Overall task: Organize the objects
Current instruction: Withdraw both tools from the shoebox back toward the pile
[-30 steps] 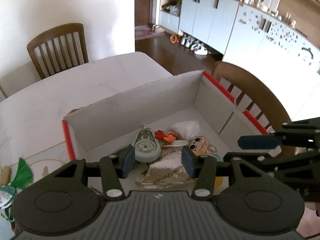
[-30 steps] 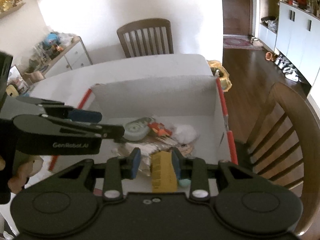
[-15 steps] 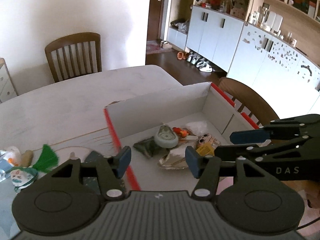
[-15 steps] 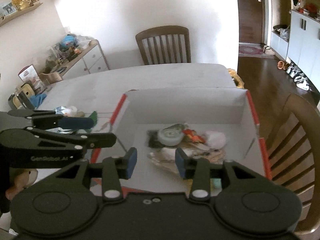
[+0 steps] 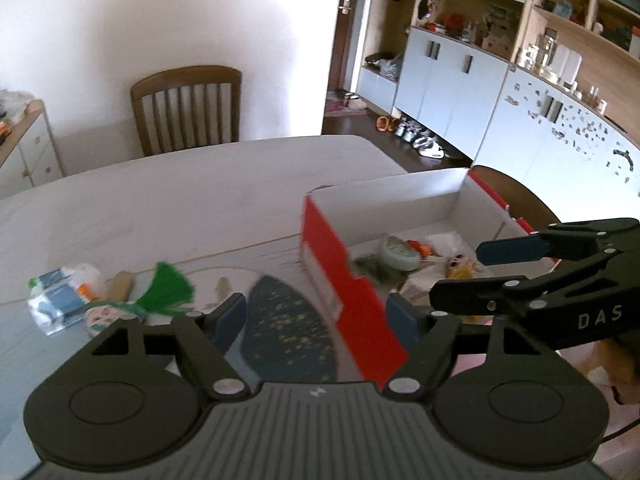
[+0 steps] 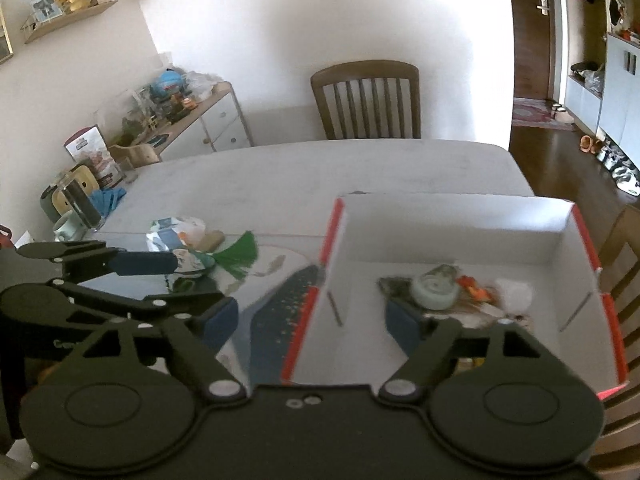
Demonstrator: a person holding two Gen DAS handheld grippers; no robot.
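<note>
A white cardboard box with red outer sides [image 5: 348, 292] [image 6: 452, 220] stands on the table and holds a round pale green case [image 6: 434, 290], an orange piece [image 6: 472, 286], white tissue [image 6: 516, 292] and wrappers. Left of the box lie a dark blue speckled cloth [image 5: 288, 328] [image 6: 280, 320], a green tassel [image 5: 168, 290] [image 6: 236, 256], and a blue-white packet [image 5: 60, 296] [image 6: 172, 232]. My left gripper [image 5: 318, 318] is open and empty above the cloth and the box's left wall. My right gripper [image 6: 310, 320] is open and empty over the same wall.
The white table [image 5: 180, 200] runs back to a wooden chair [image 5: 186, 110] at its far side. Another chair [image 6: 624, 264] stands right of the box. A low cabinet with clutter [image 6: 180, 120] is at the left, and jars and a mug [image 6: 76, 208] stand on the table's left edge.
Both grippers have drawn back and left from over the box. The right gripper let go of the yellow block, which now lies in the box, and its jaws have opened wider.
</note>
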